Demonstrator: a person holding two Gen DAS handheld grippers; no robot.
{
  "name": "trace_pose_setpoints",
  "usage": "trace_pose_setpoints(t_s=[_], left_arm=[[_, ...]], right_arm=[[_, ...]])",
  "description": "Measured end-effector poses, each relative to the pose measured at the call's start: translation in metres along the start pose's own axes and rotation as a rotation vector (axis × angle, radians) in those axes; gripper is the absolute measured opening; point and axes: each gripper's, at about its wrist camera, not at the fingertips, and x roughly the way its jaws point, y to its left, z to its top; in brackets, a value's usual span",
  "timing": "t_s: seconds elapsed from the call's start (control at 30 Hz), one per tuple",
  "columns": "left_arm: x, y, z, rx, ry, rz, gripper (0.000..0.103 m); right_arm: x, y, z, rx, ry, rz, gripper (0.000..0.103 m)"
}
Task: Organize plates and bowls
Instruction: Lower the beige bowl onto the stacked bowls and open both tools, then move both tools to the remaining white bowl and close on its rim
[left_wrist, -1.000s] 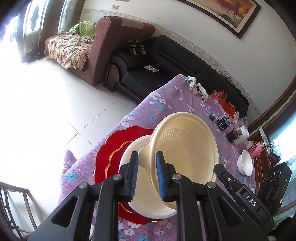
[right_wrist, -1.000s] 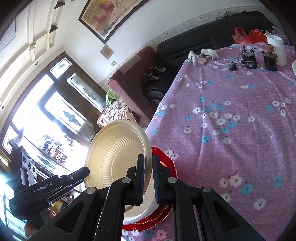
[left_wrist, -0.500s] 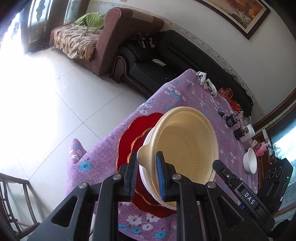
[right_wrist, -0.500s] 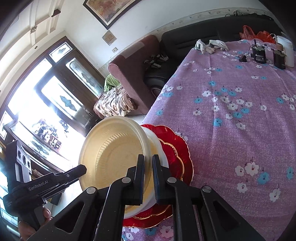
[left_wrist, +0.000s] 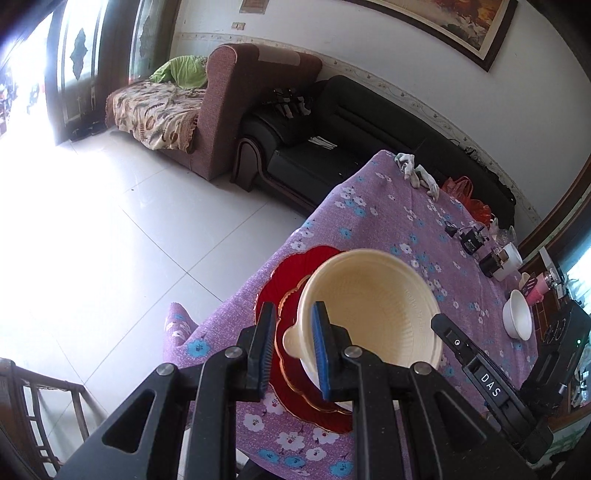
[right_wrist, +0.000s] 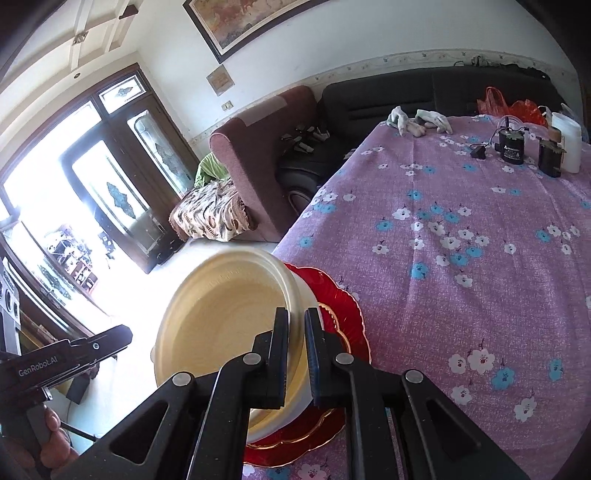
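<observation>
The cream bowl (left_wrist: 373, 314) sits low over the white bowl (right_wrist: 308, 295) on the red plates (left_wrist: 291, 273), near the table's (right_wrist: 461, 229) close corner; the left gripper (left_wrist: 293, 347) has its jaws narrow around the bowl's little tab handle (left_wrist: 295, 341), which lies right between them, though a tight pinch is hard to tell; the right gripper (right_wrist: 296, 354) pinches the other rim with jaws almost shut; so the bowl lies straight ahead of both, one hand on each side, and I think letting go comes next.
</observation>
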Motion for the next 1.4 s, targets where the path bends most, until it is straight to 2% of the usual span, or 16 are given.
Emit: trace_pose_setpoints(t_s=[0.13,0.4,0.57,0.63,0.7,0.8,1.07,1.2,1.4], left_arm=[[-0.010,0.001,0.002,0.002,-0.038,0.016,0.020],[-0.016,0.003,0.004,-0.021,-0.057,-0.002,0.020],[-0.023,-0.014,0.003,0.002,-0.087,-0.013,0.020],[-0.026,-0.028,0.003,0.031,-0.104,-0.009,0.024],[-0.029,-0.044,0.000,0.063,-0.120,-0.011,0.036],[-0.030,-0.074,-0.006,0.140,-0.138,-0.013,0.037],[-0.002,-0.154,-0.031,0.302,-0.043,-0.076,0.037],[0.012,-0.191,-0.049,0.371,0.007,-0.095,0.048],[0.029,-0.240,-0.072,0.468,0.062,-0.115,0.050]], right_arm=[[0.000,0.001,-0.001,-0.021,-0.004,-0.019,0.013],[-0.034,-0.003,0.010,-0.032,-0.158,-0.066,0.013],[-0.049,-0.022,0.018,0.028,-0.188,-0.065,0.013],[-0.052,-0.032,0.020,0.053,-0.192,-0.069,0.013],[-0.057,-0.042,0.021,0.076,-0.199,-0.074,0.013],[-0.064,-0.059,0.023,0.107,-0.208,-0.084,0.013],[-0.095,-0.111,0.025,0.197,-0.253,-0.109,0.013],[-0.112,-0.144,0.025,0.251,-0.274,-0.129,0.013],[-0.140,-0.193,0.024,0.320,-0.302,-0.160,0.013]])
